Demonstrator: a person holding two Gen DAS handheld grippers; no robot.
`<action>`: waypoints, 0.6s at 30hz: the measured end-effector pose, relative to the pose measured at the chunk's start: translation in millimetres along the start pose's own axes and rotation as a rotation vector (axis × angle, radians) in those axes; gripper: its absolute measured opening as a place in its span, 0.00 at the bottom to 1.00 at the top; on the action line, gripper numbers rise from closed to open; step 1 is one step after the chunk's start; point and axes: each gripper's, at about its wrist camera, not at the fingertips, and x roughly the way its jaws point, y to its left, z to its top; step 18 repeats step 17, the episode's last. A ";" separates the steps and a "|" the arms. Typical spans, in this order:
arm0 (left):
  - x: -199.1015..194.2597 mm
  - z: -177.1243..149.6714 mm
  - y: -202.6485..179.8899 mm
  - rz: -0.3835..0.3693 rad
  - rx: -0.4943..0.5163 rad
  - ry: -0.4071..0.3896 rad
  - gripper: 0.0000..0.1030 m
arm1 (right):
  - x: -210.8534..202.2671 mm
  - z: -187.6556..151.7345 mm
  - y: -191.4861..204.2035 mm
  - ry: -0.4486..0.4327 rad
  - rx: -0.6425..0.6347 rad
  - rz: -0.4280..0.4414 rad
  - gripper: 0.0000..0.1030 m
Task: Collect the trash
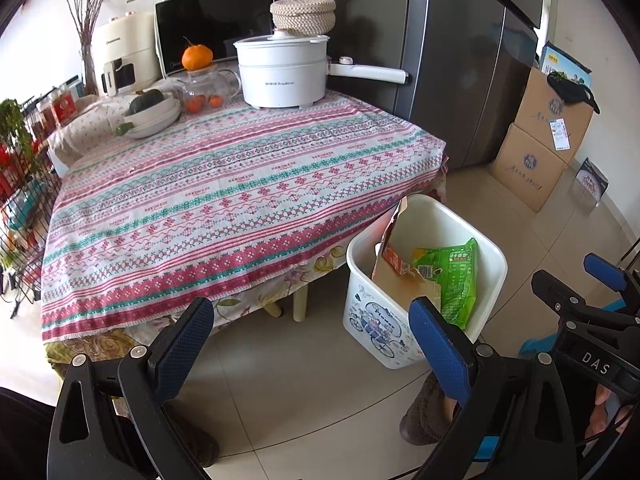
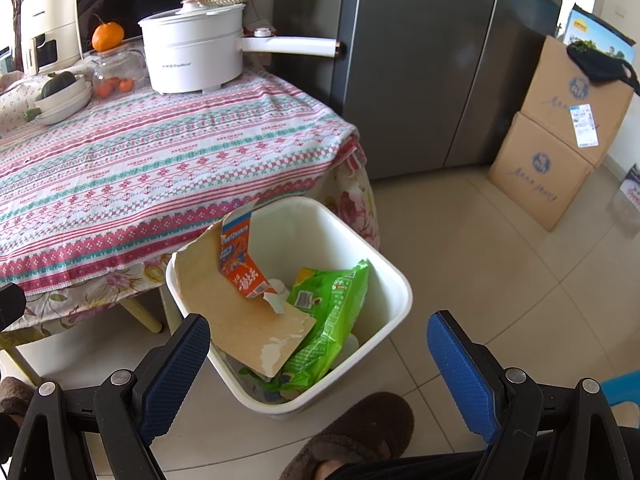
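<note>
Both the left gripper (image 1: 310, 350) and right gripper (image 2: 318, 360) hang released and empty above the white trash bin (image 2: 396, 280) beside the tabletop (image 1: 240, 184), where the torn carton (image 2: 240, 312) and green wrapper (image 2: 332, 312) already lie, apparently dropped in.

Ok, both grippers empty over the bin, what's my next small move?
Probably stop and pull back: the left gripper and right gripper are open and empty, the torn cardboard carton and green snack bag already lie in the white plastic bin.
</note>
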 end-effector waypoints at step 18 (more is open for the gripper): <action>1.1 -1.7 9.6 -0.014 -0.019 0.010 0.96 | -1.7 -3.0 4.9 0.002 0.002 -0.001 0.89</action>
